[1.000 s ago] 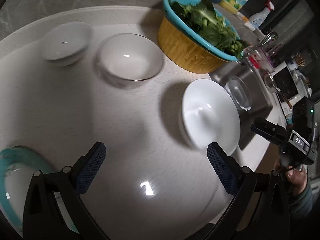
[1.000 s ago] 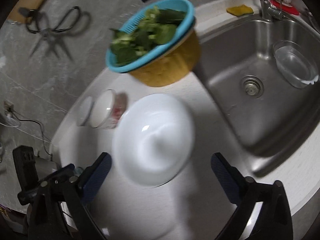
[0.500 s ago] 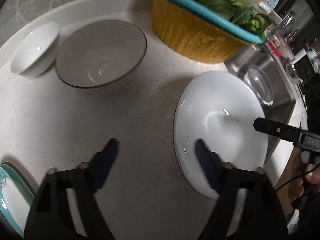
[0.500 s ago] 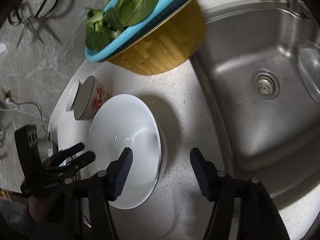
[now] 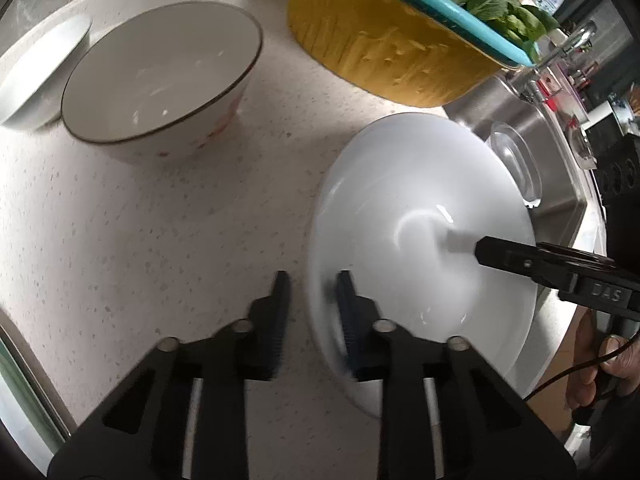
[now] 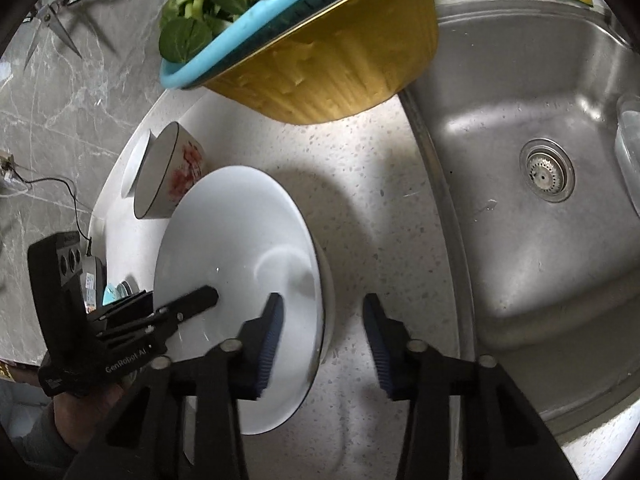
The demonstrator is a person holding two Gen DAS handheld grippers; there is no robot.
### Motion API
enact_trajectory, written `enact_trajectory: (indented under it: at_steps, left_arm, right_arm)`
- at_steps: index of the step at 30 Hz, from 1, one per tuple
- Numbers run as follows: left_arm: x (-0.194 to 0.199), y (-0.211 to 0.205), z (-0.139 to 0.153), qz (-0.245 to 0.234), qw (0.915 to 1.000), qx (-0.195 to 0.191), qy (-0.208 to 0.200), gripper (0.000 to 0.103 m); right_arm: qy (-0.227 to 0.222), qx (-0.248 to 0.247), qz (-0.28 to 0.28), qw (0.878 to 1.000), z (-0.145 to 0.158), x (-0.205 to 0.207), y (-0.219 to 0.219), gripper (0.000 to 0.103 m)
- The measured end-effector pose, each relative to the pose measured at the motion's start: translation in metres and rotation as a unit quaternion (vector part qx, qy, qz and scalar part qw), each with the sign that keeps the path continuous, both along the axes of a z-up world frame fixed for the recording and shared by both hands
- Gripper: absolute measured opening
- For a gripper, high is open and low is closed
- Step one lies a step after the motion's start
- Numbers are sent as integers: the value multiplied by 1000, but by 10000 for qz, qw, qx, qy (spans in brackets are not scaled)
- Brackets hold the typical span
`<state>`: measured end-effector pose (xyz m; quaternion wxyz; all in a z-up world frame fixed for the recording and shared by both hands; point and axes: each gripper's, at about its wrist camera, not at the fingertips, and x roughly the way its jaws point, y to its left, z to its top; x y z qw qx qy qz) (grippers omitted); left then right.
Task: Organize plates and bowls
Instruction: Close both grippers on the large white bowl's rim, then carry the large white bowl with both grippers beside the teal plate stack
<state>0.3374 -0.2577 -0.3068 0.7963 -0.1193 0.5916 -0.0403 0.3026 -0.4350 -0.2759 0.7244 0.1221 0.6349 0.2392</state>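
A wide white bowl stands on the speckled counter beside the sink. My left gripper straddles its near-left rim, one finger inside and one outside, jaws closing and pinched onto the wall. The inner finger shows in the right wrist view. My right gripper straddles the opposite rim of the white bowl. Its jaws are closing, but the outer pad still stands off the wall. A dark-rimmed bowl with red flowers and a small white bowl sit further back.
A yellow basin holding a teal colander of greens stands close behind the white bowl. The steel sink lies to its right with a glass dish inside. A teal-rimmed plate peeks in at the left edge. Scissors hang on the wall.
Both grippers have come down onto the white bowl and their jaws have narrowed. The left now clamps the left rim. The right has moved over the opposite rim.
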Motion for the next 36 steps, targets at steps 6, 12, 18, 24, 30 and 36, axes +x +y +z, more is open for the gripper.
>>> enact_trajectory:
  at_steps: [6, 12, 18, 24, 30, 36]
  left_arm:
    - [2, -7, 1, -40, 10000, -21, -56, 8]
    - [-11, -1, 7, -70, 9999, 24, -77, 8]
    - [-37, 12, 26, -67, 9997, 89, -201, 7]
    - [-77, 30, 36, 58, 9999, 109, -120, 7]
    - [-115, 57, 39, 367, 9993, 4, 66, 7]
    - [-139, 76, 36, 603, 9978, -78, 271, 7]
  right_arm:
    - [-203, -237, 225, 9993, 1, -1, 11, 14]
    - [-249, -337, 308, 9986, 3, -5, 14, 12]
    - [-208, -366, 426, 9982, 8, -21, 24, 9]
    - [-183, -366, 723, 9965, 15, -45, 45, 9]
    - [-90, -337, 1027, 9941, 21, -62, 71, 9]
    - [50, -337, 1235, 9918, 27, -63, 87, 9]
